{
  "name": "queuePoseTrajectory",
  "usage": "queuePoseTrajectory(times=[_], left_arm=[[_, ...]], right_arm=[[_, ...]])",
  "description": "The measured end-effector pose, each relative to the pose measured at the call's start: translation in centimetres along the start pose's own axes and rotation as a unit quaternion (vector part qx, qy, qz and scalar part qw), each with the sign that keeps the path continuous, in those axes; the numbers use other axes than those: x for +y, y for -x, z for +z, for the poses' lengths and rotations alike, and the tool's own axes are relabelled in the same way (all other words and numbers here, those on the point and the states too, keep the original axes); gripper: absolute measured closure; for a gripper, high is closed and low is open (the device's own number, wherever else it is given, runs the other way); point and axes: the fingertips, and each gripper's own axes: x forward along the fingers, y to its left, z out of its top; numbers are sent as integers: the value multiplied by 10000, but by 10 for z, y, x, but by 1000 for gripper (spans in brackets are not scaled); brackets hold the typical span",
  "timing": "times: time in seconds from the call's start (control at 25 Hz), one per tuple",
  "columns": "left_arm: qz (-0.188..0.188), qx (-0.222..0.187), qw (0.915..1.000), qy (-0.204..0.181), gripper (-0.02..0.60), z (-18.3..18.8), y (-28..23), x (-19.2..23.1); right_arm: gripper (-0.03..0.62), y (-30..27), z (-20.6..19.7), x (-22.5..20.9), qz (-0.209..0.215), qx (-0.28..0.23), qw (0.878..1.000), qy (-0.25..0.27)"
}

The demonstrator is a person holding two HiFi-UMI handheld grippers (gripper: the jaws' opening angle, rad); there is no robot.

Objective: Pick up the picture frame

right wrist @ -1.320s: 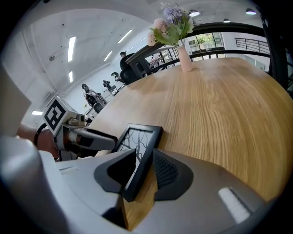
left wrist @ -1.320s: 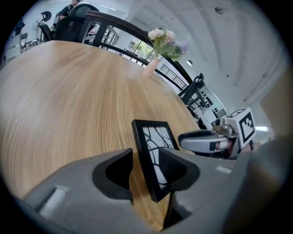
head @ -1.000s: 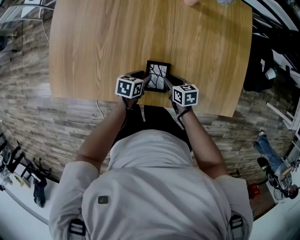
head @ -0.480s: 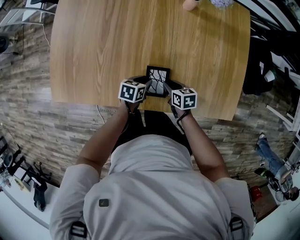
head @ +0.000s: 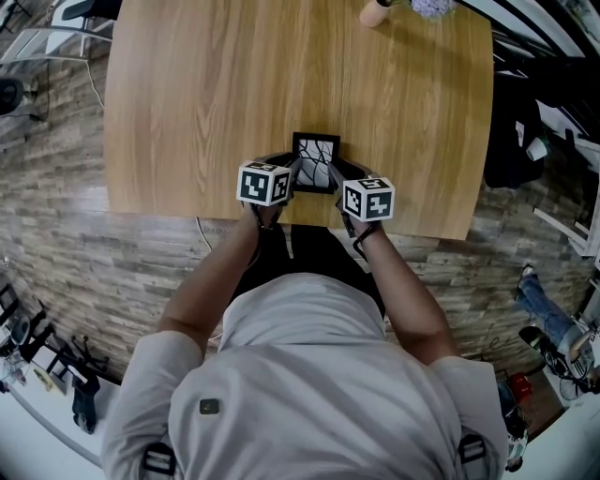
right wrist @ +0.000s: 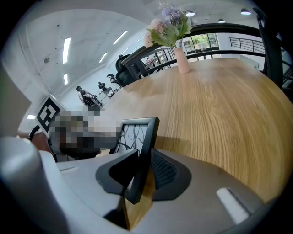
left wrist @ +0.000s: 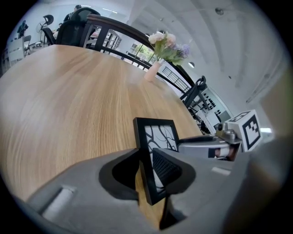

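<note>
A small black picture frame (head: 315,161) with a black-and-white branch print stands upright near the front edge of the wooden table (head: 206,94). My left gripper (head: 296,172) has its jaws around the frame's left side edge (left wrist: 143,137). Those jaws have just been closing, and the pads now touch the frame front and back. My right gripper (head: 334,173) grips the right side edge (right wrist: 147,137) the same way after closing. The frame's bottom corners are hidden behind the jaws. It still rests on the table.
A pink vase of flowers (head: 375,11) stands at the table's far edge, also seen in the left gripper view (left wrist: 152,72) and the right gripper view (right wrist: 183,61). Office chairs (left wrist: 75,27) stand beyond the table. Wood-pattern floor surrounds it.
Both pairs of jaws have narrowed onto the frame's side edges. The hands and the frame have stayed in about the same place.
</note>
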Motion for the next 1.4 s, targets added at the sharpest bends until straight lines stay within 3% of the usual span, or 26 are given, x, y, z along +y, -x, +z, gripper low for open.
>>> queuePoseTrajectory(times=[0.6, 1.4], left_arm=[[-130, -644, 9961, -592, 488, 64, 65, -19], [-511, -1558, 9722, -1669, 495, 142, 169, -71]], right_arm=[[506, 47, 67, 46, -238, -1011, 9945, 109], [508, 132, 136, 117, -656, -2382, 9688, 223]])
